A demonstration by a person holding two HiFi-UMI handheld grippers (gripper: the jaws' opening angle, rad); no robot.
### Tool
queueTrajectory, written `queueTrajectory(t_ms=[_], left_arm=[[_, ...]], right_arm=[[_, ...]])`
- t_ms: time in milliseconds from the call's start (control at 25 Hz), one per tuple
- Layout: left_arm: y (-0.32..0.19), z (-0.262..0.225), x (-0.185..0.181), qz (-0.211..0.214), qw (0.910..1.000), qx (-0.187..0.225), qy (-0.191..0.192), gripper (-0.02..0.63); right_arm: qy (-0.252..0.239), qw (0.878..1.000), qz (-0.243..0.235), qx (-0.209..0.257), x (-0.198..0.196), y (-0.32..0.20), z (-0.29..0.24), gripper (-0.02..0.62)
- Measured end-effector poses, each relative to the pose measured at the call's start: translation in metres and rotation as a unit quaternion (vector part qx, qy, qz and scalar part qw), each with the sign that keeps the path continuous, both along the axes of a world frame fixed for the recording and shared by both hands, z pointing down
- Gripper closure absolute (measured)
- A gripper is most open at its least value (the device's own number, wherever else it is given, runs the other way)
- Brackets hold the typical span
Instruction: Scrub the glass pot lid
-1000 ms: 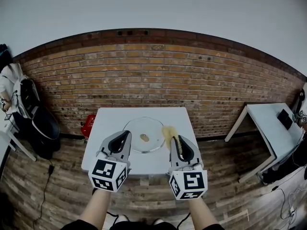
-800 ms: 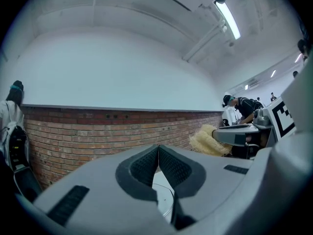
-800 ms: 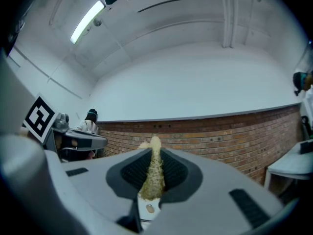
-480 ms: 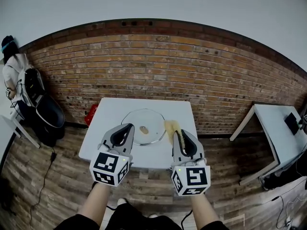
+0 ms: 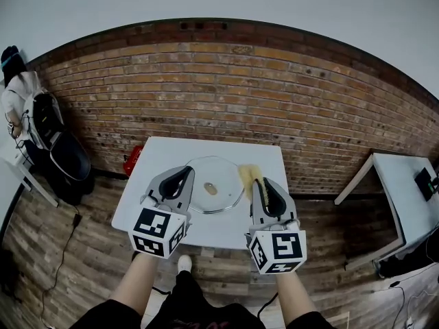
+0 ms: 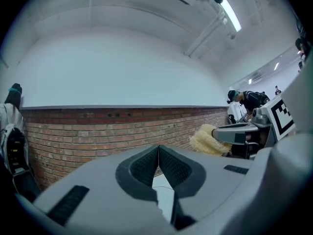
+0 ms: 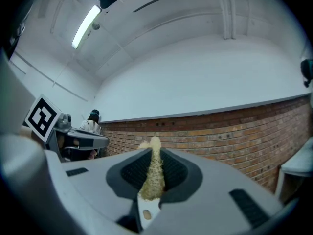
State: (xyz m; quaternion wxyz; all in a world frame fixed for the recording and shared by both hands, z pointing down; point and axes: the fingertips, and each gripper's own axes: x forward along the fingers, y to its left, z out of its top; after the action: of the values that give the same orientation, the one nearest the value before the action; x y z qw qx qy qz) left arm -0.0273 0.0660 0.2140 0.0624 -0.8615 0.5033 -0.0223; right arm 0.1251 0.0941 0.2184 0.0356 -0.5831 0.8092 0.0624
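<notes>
A round glass pot lid [image 5: 213,184] with a small tan knob lies flat in the middle of the white table [image 5: 158,164]. My left gripper [image 5: 185,171] hovers over the lid's left rim, shut with nothing between its ribbed pads [image 6: 146,166]. My right gripper [image 5: 259,182] is held just right of the lid, shut on a yellow loofah scrubber [image 5: 250,174]. In the right gripper view the scrubber [image 7: 154,173] is squeezed thin between the pads. Its fluffy end [image 6: 208,140] shows in the left gripper view.
A brick wall [image 5: 226,101] rises behind the table. A red object [image 5: 131,160] sits on the floor at the table's left. A second white table [image 5: 408,197] stands to the right. Dark bags and a person [image 5: 27,115] are at the far left. The floor is wood plank.
Both grippers have drifted slightly forward and to the right over the table, and the head view has shifted. Neither gripper's jaws have changed.
</notes>
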Motion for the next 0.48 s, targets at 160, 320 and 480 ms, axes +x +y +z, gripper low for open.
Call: queueTrajectory(t_ms=[160,320,480], left_arm=[[-0.040,0.004,-0.008,0.007,1.0000,-0.001,0.004,0.596],[-0.087,0.013,-0.020,0.010,0.9999,-0.008,0.011,0.596],[-0.137,0.017,-0.038,0.017,0.9996,-0.014,0.017,0.595]], right_arm=[[0.004,1.000,0.008,-0.002,-0.007,-0.038,0.004,0.537],[0.003,1.000,0.017,-0.008,-0.016,-0.082,0.011,0.537],[0.005,1.000,0.029,-0.009,-0.029,-0.130,0.009,0.537]])
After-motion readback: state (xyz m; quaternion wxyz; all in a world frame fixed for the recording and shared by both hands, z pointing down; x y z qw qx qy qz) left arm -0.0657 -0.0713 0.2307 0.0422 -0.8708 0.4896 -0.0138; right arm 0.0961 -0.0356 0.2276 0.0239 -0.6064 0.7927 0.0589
